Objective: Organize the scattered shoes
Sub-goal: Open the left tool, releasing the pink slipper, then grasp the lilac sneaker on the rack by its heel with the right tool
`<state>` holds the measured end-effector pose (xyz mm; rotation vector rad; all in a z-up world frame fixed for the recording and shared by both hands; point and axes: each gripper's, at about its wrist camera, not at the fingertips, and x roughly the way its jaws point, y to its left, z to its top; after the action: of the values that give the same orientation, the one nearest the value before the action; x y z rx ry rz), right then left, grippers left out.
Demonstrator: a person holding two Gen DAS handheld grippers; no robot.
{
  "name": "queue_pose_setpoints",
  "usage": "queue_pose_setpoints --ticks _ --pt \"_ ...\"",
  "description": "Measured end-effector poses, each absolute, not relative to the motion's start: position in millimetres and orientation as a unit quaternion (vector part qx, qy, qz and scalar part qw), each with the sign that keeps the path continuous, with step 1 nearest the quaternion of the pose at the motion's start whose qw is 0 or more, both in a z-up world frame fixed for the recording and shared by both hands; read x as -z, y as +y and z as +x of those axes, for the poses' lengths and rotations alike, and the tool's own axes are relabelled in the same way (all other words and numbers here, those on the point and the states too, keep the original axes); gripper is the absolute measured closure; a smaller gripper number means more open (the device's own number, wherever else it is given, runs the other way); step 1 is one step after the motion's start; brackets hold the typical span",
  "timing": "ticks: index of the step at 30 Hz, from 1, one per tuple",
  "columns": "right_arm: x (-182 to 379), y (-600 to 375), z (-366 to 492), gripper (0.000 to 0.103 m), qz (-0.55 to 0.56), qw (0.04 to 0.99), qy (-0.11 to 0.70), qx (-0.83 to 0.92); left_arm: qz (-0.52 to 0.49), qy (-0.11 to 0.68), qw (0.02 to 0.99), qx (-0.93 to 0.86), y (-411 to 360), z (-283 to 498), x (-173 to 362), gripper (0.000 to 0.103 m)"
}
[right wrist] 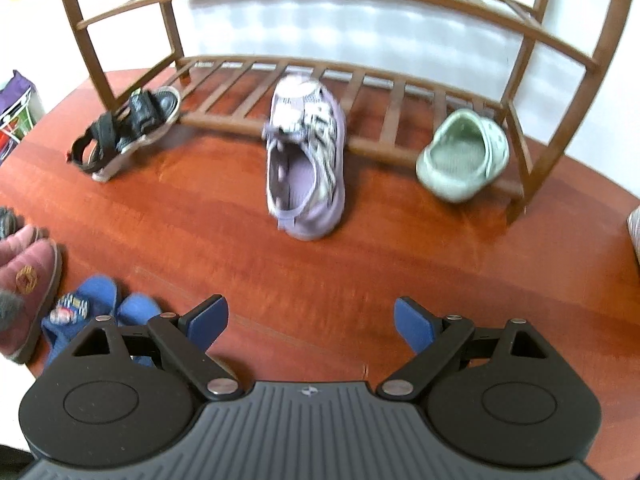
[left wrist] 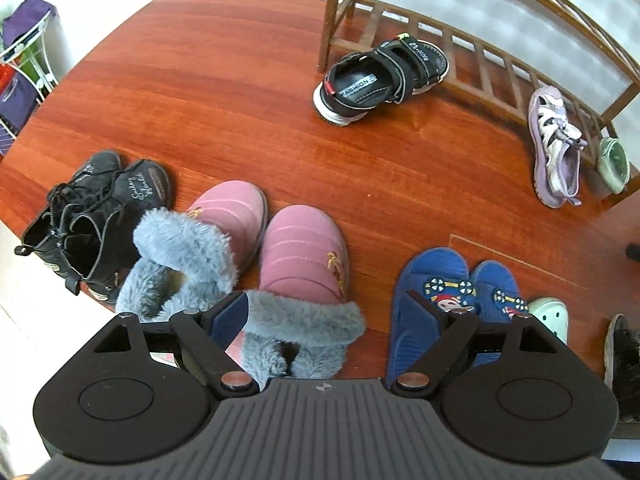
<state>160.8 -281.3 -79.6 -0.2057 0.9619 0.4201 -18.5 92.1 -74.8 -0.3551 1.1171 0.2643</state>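
The left gripper (left wrist: 326, 316) hangs low over the floor (left wrist: 240, 92), pointing forward, jaws spread wide and holding nothing, above a pink fur-lined slipper (left wrist: 306, 256) and the blue slippers (left wrist: 436, 280). The right gripper (right wrist: 310, 320) also gapes wide and empty, aimed at the purple sandal (right wrist: 306, 152) leaning against the wooden shoe rack (right wrist: 320, 76), between a black sandal (right wrist: 128, 128) and a green clog (right wrist: 464, 156)

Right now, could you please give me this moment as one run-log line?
left gripper: open, over pink slippers | right gripper: open, empty | lilac sandal, black sandal, green clog: half on rack
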Motion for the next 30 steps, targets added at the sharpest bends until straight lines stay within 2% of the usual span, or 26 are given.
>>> queue_pose_setpoints --ticks 5,7,13,30 --pt "76.2 -260.2 192.0 0.009 -0.110 0.867 0.440 -0.208 -0.177 0.526 0.824 -0.117 89.5 -19.6 80.0 0.018" --pt "77.7 -251.6 203.6 0.001 -0.117 0.868 0.433 -0.211 -0.178 0.527 0.822 -0.119 87.5 -20.8 81.9 0.018" --pt "97.2 -218.8 236.2 0.001 -0.155 0.874 0.409 -0.212 -0.195 0.526 0.818 -0.130 84.8 -26.1 84.3 0.018" --pt "178.1 -178.8 304.2 0.001 -0.202 0.862 0.425 -0.191 -0.222 0.538 0.797 -0.162 77.0 -41.2 94.9 0.018"
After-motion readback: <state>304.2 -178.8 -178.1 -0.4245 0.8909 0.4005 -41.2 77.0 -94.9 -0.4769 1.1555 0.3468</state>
